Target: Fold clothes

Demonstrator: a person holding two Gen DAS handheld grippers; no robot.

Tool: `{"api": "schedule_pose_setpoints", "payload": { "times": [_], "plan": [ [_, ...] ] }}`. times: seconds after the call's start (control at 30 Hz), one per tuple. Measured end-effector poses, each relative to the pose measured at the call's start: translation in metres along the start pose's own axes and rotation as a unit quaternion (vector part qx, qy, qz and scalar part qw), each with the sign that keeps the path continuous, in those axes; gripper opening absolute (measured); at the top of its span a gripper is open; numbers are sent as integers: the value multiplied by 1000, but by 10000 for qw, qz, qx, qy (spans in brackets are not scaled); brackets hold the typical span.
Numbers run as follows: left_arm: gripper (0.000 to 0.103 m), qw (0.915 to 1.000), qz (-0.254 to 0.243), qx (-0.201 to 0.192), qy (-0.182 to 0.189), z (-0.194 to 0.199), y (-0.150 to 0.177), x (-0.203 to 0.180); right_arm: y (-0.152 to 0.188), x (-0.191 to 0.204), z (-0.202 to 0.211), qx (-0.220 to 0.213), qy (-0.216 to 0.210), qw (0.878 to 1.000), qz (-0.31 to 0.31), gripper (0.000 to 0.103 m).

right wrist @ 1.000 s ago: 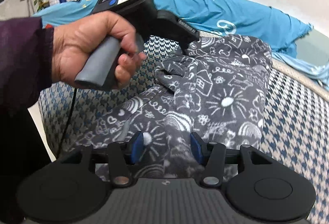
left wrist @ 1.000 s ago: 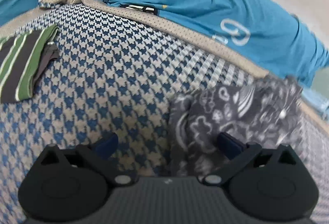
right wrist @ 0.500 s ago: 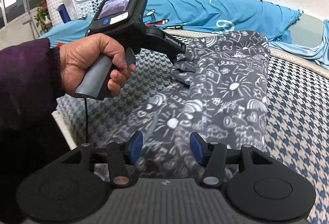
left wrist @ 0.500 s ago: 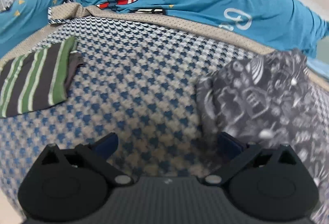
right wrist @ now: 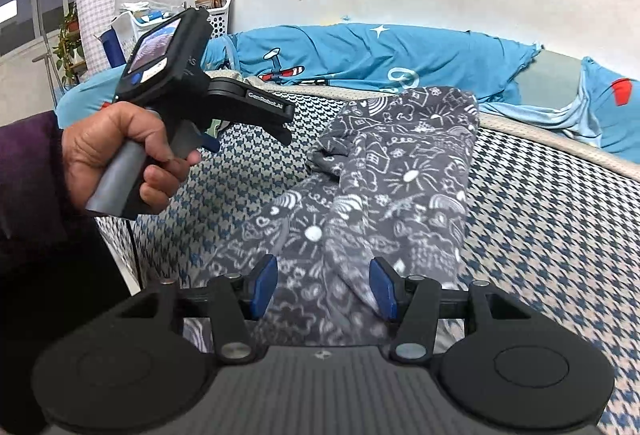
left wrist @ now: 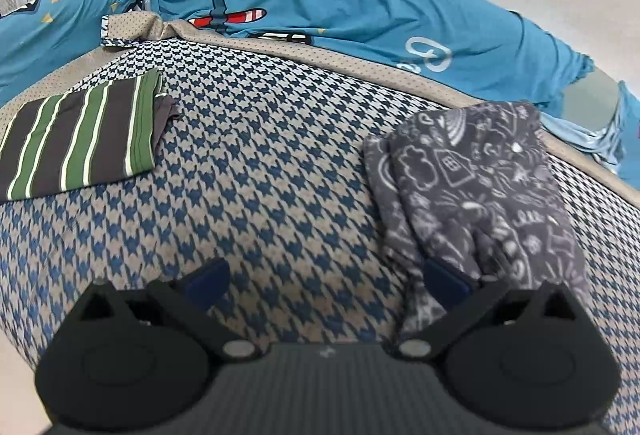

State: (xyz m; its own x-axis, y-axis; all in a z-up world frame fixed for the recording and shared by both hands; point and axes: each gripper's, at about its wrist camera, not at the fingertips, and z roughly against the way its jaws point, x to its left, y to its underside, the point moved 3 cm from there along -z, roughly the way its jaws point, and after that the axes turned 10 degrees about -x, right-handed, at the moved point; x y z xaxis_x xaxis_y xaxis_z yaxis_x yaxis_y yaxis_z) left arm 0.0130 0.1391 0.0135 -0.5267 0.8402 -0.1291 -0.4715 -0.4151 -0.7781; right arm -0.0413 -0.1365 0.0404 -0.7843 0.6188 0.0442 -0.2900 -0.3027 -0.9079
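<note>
Now that the left gripper point(left wrist: 324, 281) has lifted away wide-open, the doodle-print garment point(right wrist: 400, 187) lies half-folded at twelve o'clock between the right gripper point(right wrist: 324, 287)'s parted, empty fingers.

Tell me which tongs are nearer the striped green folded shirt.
Left. The left tongs hang open with the striped green folded shirt ahead-left; the right tongs straddle the grey doodle-print garment, farther off.

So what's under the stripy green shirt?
The striped shirt lies folded on the houndstooth blanket. A grey fabric bit pokes out from beneath; anything else is covered.
</note>
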Motion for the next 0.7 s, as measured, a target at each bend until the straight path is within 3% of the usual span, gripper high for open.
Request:
{"api": "schedule_pose_setpoints", "payload": {
  "times": [0.23, 0.33, 0.7],
  "plan": [
    [103, 9992, -22, 172, 373, 20, 26, -8, 9, -5, 18, -51, 406, 9991, 82, 50],
    [103, 9983, -106, 255, 506, 26, 38, -13, 12, -5, 26, -34, 354, 9994, 25, 50],
    [103, 9964, -281, 428, 681, 35, 61, -26, 17, -17, 39, -107, 940, 9953, -183, 50]
  ]
}}
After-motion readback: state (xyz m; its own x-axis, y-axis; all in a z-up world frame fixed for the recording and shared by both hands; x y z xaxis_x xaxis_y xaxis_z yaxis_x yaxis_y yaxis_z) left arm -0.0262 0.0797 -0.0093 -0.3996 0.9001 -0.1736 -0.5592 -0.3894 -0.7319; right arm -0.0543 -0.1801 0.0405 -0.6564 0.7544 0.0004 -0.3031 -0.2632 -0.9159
